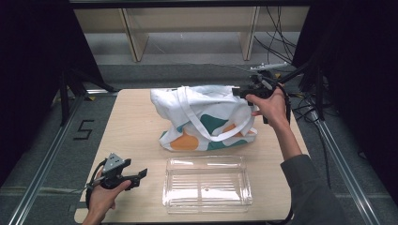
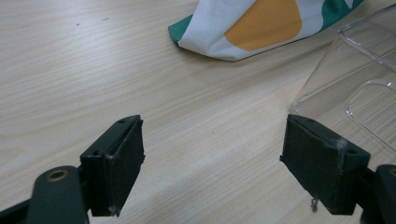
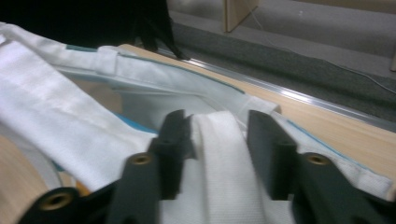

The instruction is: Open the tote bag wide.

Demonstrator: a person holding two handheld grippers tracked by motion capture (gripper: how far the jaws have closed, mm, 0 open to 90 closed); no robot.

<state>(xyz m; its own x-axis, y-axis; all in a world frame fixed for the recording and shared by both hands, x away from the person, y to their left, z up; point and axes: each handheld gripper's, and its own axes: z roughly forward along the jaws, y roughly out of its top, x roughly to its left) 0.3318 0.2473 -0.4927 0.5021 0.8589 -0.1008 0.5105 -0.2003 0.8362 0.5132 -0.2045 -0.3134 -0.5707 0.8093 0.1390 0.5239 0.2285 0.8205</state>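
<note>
tote bag (image 1: 204, 117) slumps at the table's far middle, its white strap (image 3: 219, 154) running lengthwise between my right gripper (image 1: 248, 92) jaws, nearly clamped on it; left gripper (image 2: 212, 163) hangs agape near the clear tray (image 1: 206, 183), well apart

Tote bag (image 1: 206, 119) positioned mid-table (image 1: 136, 126); clear tray (image 1: 207, 183) in front; right gripper (image 1: 244, 92) placed at bag's top edge; left gripper (image 1: 141, 174) held beside tray.
</note>
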